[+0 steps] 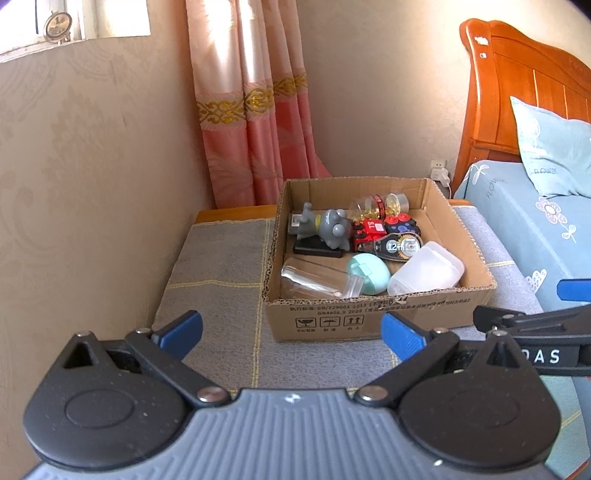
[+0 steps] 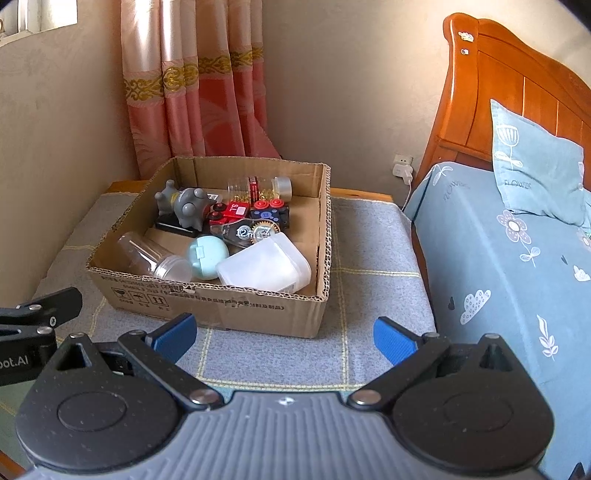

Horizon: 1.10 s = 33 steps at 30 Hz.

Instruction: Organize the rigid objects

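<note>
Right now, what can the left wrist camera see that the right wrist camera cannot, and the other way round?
Only the left view shows the small round clock on the window ledge. Only the right view shows the blue flowered bedspread spread wide beside the table. Both share the open cardboard box of small items, including the grey toy figure and mint green egg-shaped case, the pink curtain, and open jaws.

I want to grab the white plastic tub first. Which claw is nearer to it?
Right, probably, though only slightly. The white plastic tub lies at the box's near right; the right claw faces it almost straight on, while the left claw sits further left.
</note>
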Motion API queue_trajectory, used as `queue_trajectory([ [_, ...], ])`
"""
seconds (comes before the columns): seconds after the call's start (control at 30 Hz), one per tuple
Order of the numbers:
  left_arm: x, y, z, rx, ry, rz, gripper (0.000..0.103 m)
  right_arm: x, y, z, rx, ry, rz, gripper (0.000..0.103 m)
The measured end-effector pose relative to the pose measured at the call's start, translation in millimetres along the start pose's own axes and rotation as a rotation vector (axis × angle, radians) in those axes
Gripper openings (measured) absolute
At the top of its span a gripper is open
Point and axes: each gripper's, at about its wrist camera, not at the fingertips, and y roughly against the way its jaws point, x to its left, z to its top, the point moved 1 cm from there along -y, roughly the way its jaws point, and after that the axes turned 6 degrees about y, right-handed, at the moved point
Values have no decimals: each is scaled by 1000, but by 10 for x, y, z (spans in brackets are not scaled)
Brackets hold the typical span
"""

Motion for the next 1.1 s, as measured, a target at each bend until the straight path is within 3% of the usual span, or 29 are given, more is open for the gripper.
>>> queue_trajectory([
  [1.1, -4, 18, 15, -3, -8, 8, 102, -12, 17, 2, -11, 4, 1, 103],
])
